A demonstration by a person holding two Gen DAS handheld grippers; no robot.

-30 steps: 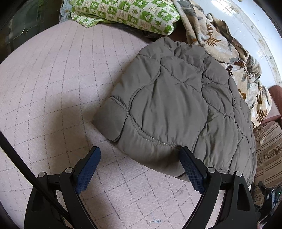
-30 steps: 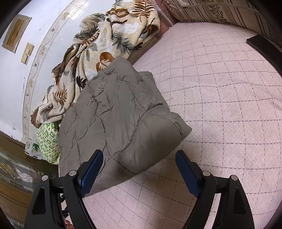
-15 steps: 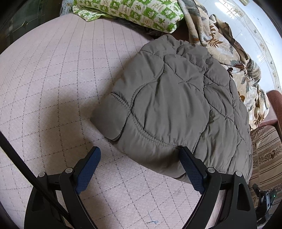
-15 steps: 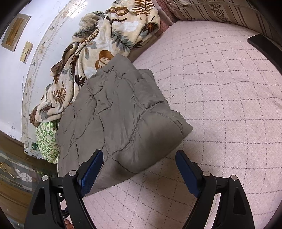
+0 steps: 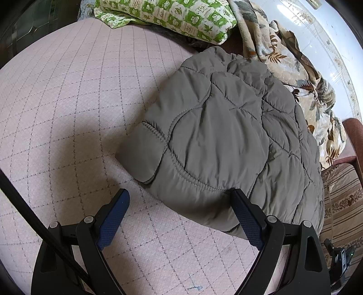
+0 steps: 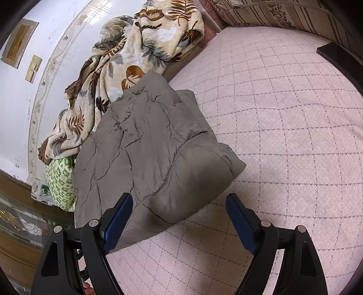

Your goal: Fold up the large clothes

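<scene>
A grey-brown quilted jacket [image 5: 226, 140] lies folded into a thick bundle on the pink quilted bed cover [image 5: 68, 102]. It also shows in the right wrist view [image 6: 154, 158]. My left gripper [image 5: 179, 206] is open and empty, just in front of the jacket's near edge, its right finger [image 5: 246, 217] against the padding. My right gripper [image 6: 179, 211] is open and empty, its fingers on either side of the jacket's near corner, just above the cover.
A leaf-patterned blanket [image 6: 136, 56] is heaped behind the jacket by the wall. A green-and-white patterned cloth [image 5: 172, 15] lies at the bed's far end. A striped cushion [image 5: 340, 199] sits to the right. The pink cover [image 6: 283, 136] spreads right of the jacket.
Both views have drifted slightly; the jacket sits a little further from the left gripper. The jacket's shape is unchanged and both grippers have stayed open.
</scene>
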